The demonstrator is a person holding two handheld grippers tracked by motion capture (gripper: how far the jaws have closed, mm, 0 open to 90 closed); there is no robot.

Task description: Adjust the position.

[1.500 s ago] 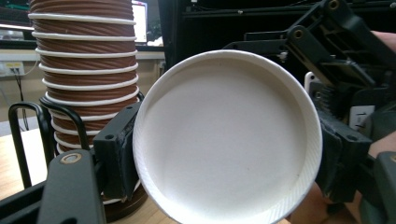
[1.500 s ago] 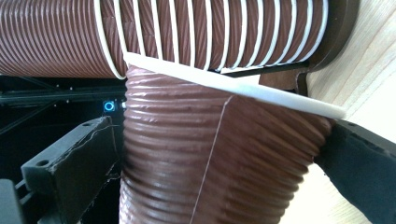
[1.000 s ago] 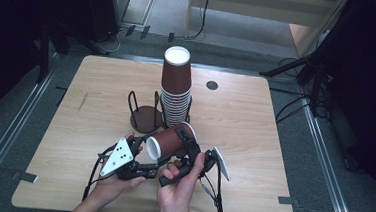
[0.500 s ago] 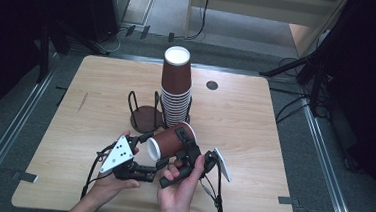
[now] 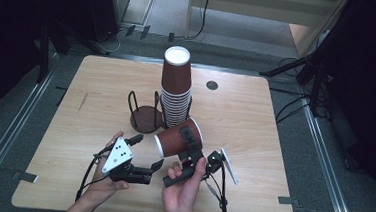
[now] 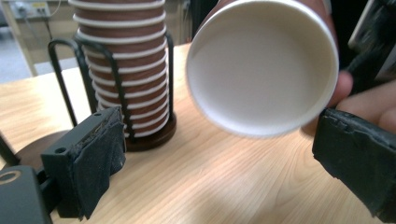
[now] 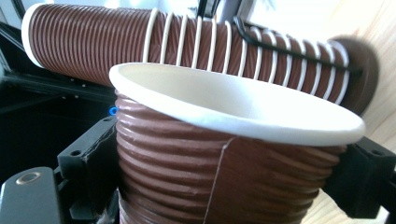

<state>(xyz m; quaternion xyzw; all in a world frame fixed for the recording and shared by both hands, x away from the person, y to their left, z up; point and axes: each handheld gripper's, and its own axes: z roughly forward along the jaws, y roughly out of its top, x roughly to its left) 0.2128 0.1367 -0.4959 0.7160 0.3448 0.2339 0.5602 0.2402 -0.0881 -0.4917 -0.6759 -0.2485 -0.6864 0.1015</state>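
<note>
The right tool (image 5: 189, 142) squeezes a brown paper cup (image 5: 176, 139) by its ribbed side and holds it tipped over above the counter (image 5: 97, 89), with its white mouth facing the left tool (image 5: 145, 153). The left tool is wide open and holds nothing. To take the cup well, it should slide over the rim slowly and close gently, so the cup does not get squashed.

High view looks forward and down from the person's side, far enough to take in the whole table (image 5: 102, 80). Left gripper view sits low near the tabletop, facing the cup's (image 6: 261, 65) open mouth close up. Right gripper view is rolled sideways, tight on that cup; all share the cup stack (image 5: 176, 92).
</note>
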